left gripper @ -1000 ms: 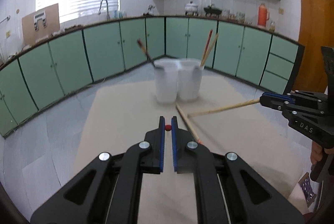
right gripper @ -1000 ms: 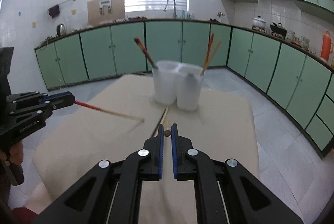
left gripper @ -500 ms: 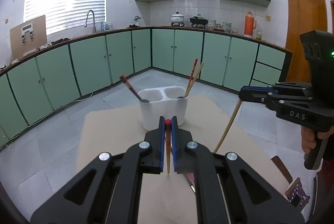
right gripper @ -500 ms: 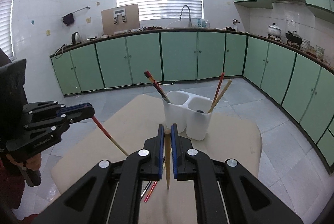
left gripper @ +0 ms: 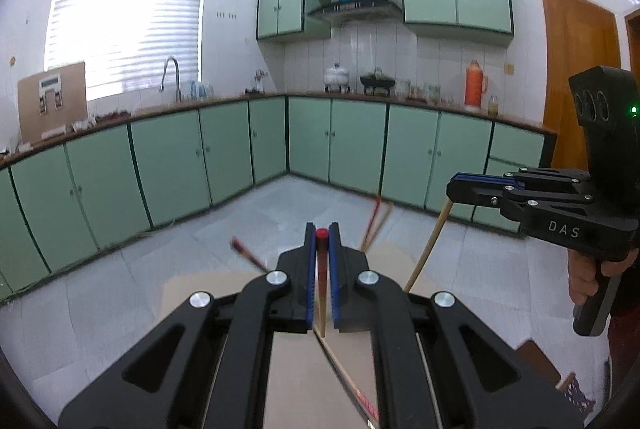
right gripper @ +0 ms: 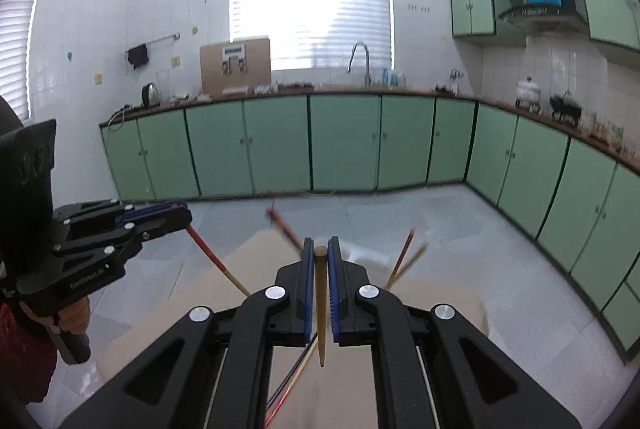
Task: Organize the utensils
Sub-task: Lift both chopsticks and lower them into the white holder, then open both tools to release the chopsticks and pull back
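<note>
While both tools hang above the beige table, each is clamped on one chopstick. Between the blue pads of the left gripper stands a red-topped chopstick, its red end level with the fingertips and its pale shaft hanging down below the jaws; the right wrist view shows it slanting down from those jaws. The right gripper is pinched likewise on a plain wooden chopstick, blunt end up between the pads, pointed tip hanging free beneath. Seen from the left wrist, that stick drops from the right tool's fingers toward the table edge.

Beyond the fingers, the utensil holder is hidden behind each gripper's body. Only what sticks out of it shows, blurred: a dark-handled utensil leaning left and a pair of chopsticks leaning right. More chopsticks lie on the table under the right tool, mostly cut off by its arms. A hand grips the right tool's handle.
</note>
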`<state>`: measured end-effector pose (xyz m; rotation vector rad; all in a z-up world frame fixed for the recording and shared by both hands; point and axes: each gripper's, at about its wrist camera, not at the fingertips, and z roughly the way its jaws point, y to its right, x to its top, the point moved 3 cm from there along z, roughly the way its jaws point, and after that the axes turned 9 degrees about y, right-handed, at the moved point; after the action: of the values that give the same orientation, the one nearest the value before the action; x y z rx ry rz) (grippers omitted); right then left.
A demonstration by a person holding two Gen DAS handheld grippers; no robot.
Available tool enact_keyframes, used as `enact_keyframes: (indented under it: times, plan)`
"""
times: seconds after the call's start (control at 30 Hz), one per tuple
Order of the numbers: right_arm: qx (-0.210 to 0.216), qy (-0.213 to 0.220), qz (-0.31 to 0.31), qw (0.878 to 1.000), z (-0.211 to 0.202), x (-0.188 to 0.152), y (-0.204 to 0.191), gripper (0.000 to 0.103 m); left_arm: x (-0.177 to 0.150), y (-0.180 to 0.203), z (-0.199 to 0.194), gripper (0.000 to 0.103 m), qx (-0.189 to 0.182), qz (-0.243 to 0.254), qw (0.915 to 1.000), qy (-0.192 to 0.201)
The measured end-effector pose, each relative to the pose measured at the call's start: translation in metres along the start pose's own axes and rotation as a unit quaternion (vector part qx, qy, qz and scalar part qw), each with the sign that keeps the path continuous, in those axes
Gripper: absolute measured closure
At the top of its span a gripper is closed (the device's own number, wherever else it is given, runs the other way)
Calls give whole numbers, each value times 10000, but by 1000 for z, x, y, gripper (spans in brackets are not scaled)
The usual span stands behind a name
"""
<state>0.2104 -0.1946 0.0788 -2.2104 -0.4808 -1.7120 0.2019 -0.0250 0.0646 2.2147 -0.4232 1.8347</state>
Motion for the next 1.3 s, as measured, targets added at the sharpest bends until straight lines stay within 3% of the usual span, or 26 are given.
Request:
enact_keyframes:
  times: [0.17, 0.37, 0.8, 1.17, 1.23, 1.3]
  plan:
    - [-140, 345, 32, 9993, 17, 44, 15, 96, 36, -1, 28, 98, 181, 64, 9994, 284]
    - [-424, 357, -121, 9984, 52, 62, 31, 96, 48, -6, 72, 98, 419, 100, 9981, 432]
    - [-594, 96, 214, 9980, 121, 6, 64, 96, -9, -27, 168, 98, 675, -104, 9974, -233]
    - [-726, -325, 317, 9963, 141, -38, 75, 95, -51, -48, 185, 96, 769, -259, 9944, -683]
    - [-732, -331, 296, 9963, 140, -39, 74, 93, -52, -49, 182, 90, 746, -279, 9945, -686]
    - [-768, -273, 354, 9960, 134, -39, 75, 89, -50, -51, 176, 72, 764, -278, 9947, -627]
